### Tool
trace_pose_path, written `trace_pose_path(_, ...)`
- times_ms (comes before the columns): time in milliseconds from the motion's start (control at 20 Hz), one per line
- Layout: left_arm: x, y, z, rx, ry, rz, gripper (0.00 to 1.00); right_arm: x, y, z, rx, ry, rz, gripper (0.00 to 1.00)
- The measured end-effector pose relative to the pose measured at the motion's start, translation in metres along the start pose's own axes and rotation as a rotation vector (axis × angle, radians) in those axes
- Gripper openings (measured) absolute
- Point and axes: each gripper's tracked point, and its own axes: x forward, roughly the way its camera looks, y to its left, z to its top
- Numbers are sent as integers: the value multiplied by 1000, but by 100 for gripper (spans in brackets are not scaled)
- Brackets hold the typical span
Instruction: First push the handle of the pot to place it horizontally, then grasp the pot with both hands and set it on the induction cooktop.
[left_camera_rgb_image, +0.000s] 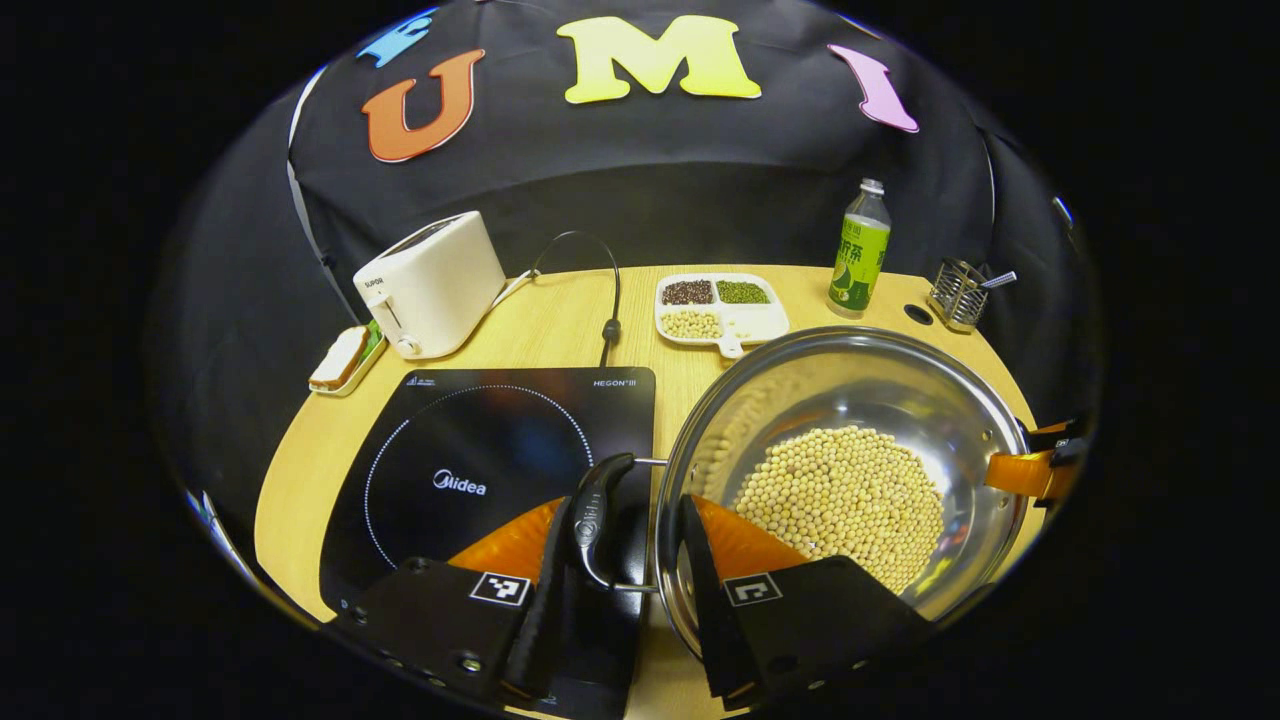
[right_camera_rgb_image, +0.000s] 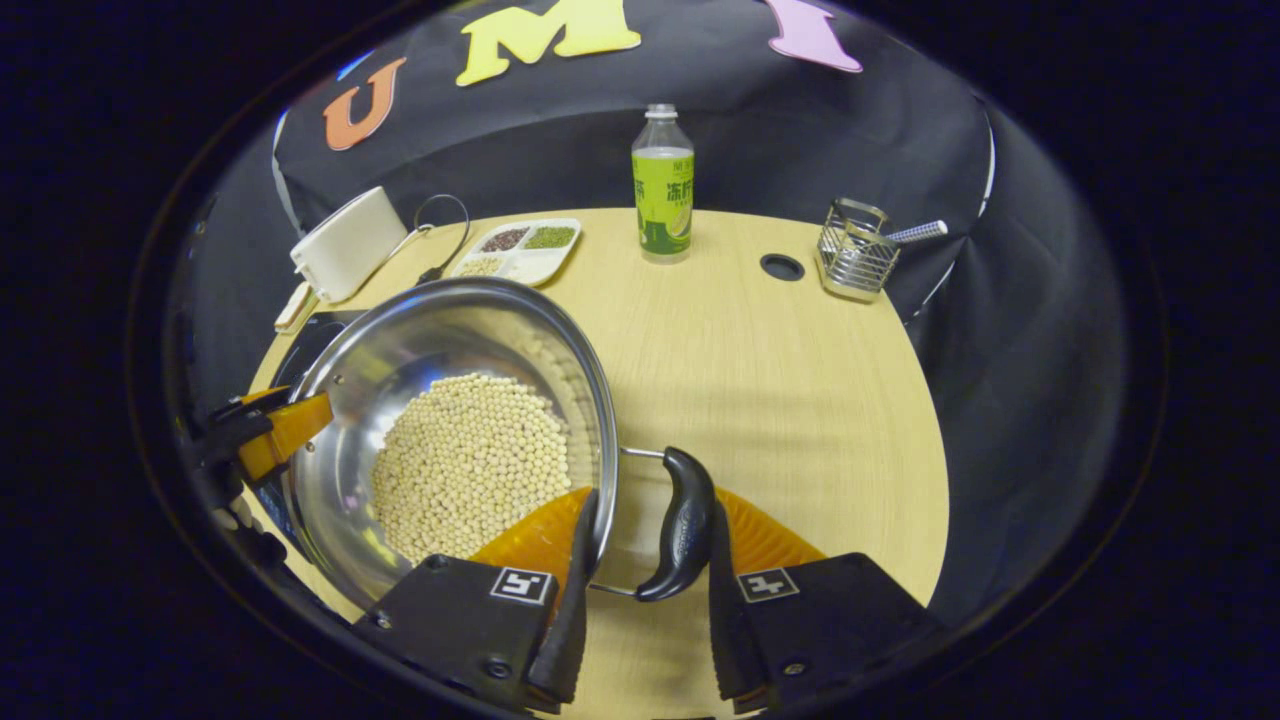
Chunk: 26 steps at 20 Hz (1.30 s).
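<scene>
The left claw (left_camera_rgb_image: 620, 560) straddles the pot's (left_camera_rgb_image: 850, 400) left handle (left_camera_rgb_image: 597, 515), fingers either side, grip uncertain. The right claw (right_camera_rgb_image: 645, 560) likewise brackets the right handle (right_camera_rgb_image: 685, 525). The bean-filled pot sits just beside the cooktop (left_camera_rgb_image: 480, 450) on the surface (left_camera_rgb_image: 560, 330).

Round wooden table (right_camera_rgb_image: 780, 400), black cloth wall (right_camera_rgb_image: 880, 150)

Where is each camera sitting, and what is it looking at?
Left gripper view: rides the left gripper, whose fingers bracket the pot's left handle, facing the induction cooktop and toaster.
Right gripper view: rides the right gripper at the right handle, facing the bottle.
Shared: the pot of beans, the sectioned tray, and each other's gripper.
</scene>
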Motion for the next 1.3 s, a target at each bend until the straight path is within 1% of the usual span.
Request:
trace_pose_path(350,-22,23,16,-6,-28,2,55,-20,30,18,-2,-33,2,51)
trace_pose_path(850,-34,103,25,-3,-44,26,55,-33,109,30,11,-55,31,51)
trace_pose_path(1300,-34,177,28,41,-56,44,56,-28,184,29,45,-48,57,51)
